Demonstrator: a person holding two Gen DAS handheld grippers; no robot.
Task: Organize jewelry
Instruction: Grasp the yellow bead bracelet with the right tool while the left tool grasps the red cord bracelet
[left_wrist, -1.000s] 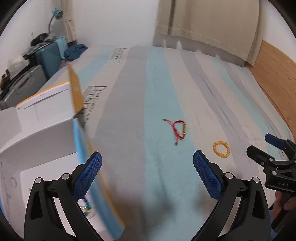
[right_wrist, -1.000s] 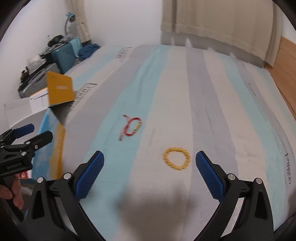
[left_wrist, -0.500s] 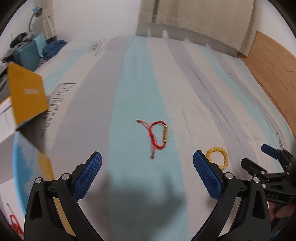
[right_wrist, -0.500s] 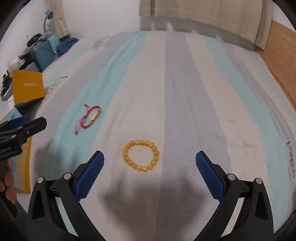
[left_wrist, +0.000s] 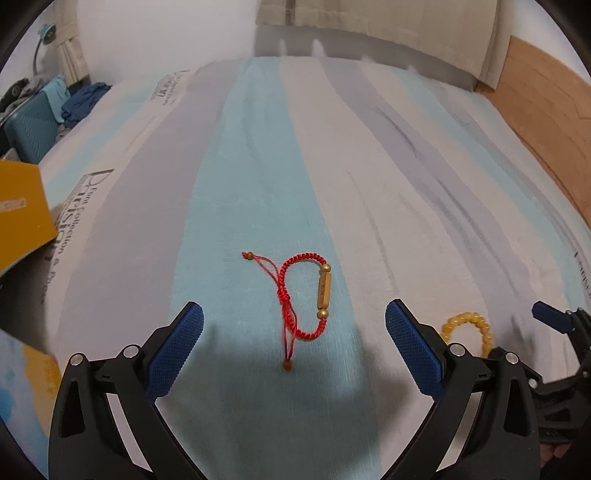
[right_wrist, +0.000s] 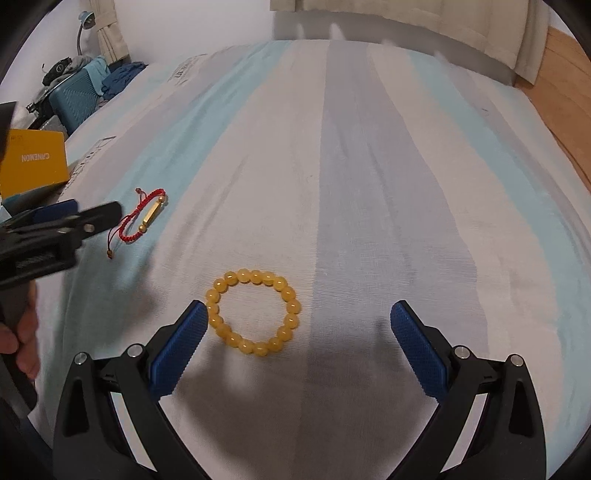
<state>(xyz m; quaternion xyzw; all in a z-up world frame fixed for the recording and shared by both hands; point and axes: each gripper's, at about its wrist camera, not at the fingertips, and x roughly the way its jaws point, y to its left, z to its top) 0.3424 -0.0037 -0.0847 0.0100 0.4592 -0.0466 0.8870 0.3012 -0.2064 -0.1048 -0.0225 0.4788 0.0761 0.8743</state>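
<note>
Both tools are low over the striped bedspread (right_wrist: 351, 166), tilted down toward it, and each has its blue pads spread wide with nothing between them. The left gripper (left_wrist: 294, 354) lines up on the red cord bracelet (left_wrist: 301, 295), which lies flat just ahead of the fingertips, dead centre in the gap: a braided red loop with a gold tube bead (left_wrist: 324, 291) capped by two small gold balls, and loose knotted tails trailing back toward the gripper. Over to the right gripper (right_wrist: 299, 349), where the amber bead bracelet (right_wrist: 254, 312) sits just ahead and left of centre, its rim right beside the left pad (right_wrist: 177, 350); whether they touch is hard to call. It's a closed ring of round, glossy yellow beads, lying flat. Count them up: two bracelets on the bed, one red, one amber, near each other but apart. Further left of both tools stands one yellow box (right_wrist: 35, 162).
</note>
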